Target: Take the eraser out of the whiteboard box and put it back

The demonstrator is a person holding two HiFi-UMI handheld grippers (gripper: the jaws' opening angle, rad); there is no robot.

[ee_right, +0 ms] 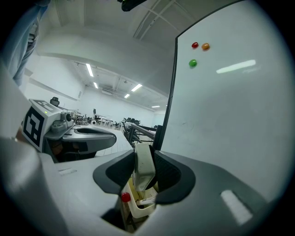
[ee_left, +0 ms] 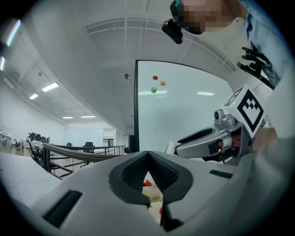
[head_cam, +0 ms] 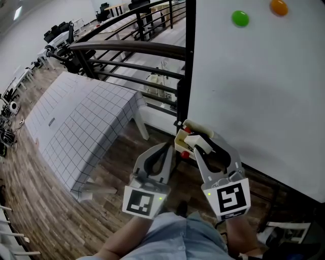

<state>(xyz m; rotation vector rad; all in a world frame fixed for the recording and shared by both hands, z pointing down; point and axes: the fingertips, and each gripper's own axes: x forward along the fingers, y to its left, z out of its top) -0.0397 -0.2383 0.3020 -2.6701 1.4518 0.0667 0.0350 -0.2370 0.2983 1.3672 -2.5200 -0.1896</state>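
My right gripper (head_cam: pixel 201 140) is shut on the cream eraser (head_cam: pixel 198 127), which stands upright between the pads (ee_right: pixel 144 166). It is held just above the cream whiteboard box (ee_right: pixel 138 205) that hangs at the lower left corner of the whiteboard (head_cam: pixel 254 91). A red marker cap (ee_right: pixel 125 197) sticks up at the box's near edge. My left gripper (head_cam: pixel 170 147) is shut and empty, level, just left of the box (head_cam: pixel 180 143). Through the left gripper's jaws (ee_left: pixel 147 153) a part of the box (ee_left: pixel 153 197) shows.
Green (head_cam: pixel 240 19) and orange (head_cam: pixel 279 7) magnets sit high on the board. A black railing (head_cam: pixel 132 48) runs behind the board's left edge. A table with a grid cloth (head_cam: pixel 76 122) stands to the left on the wooden floor.
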